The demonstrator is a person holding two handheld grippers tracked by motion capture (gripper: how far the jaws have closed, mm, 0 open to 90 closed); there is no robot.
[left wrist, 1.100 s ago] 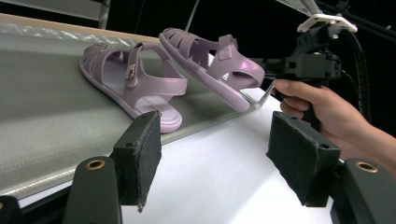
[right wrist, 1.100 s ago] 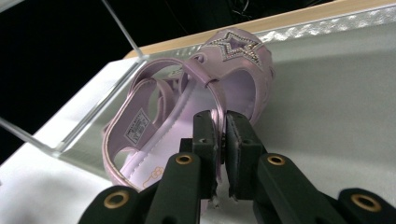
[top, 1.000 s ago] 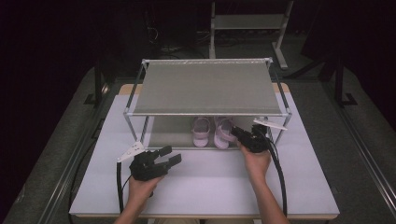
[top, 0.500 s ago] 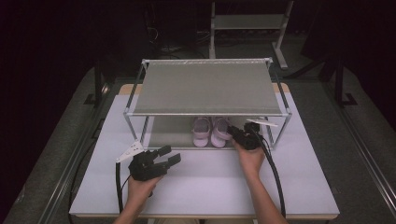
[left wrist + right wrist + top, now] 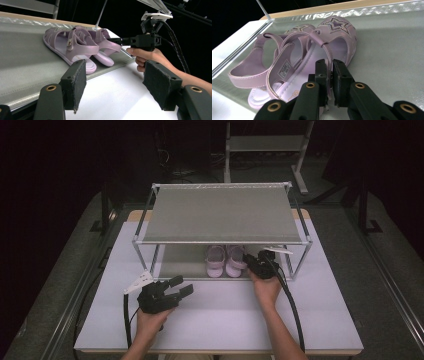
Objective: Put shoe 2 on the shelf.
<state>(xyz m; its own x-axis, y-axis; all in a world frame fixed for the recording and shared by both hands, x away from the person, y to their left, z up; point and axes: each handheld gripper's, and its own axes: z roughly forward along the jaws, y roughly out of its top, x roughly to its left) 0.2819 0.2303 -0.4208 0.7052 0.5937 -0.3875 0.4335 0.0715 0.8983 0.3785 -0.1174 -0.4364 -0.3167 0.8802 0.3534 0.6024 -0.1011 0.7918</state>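
Sandals (image 5: 294,67), a small lilac pair, lay side by side on the lower shelf (image 5: 180,262) of the metal rack, at the centre of the high view. They looked light and pliable: soft, glossy straps, thin flexible soles with stitched edges, and a glittery star patch on each toe. The smooth strap could slip, so pinching it near where it met the sole seemed the surest hold. The right gripper (image 5: 329,75) had its jaws nearly shut on the side strap of the right-hand sandal, at lower centre of its own view. The left gripper (image 5: 177,287) hovered at lower left of the high view over the white desk (image 5: 300,320), jaws apart and empty, its felt-like pads (image 5: 77,81) worn. The shelf surfaces were grey, finely textured sheet in slim pale tubing.
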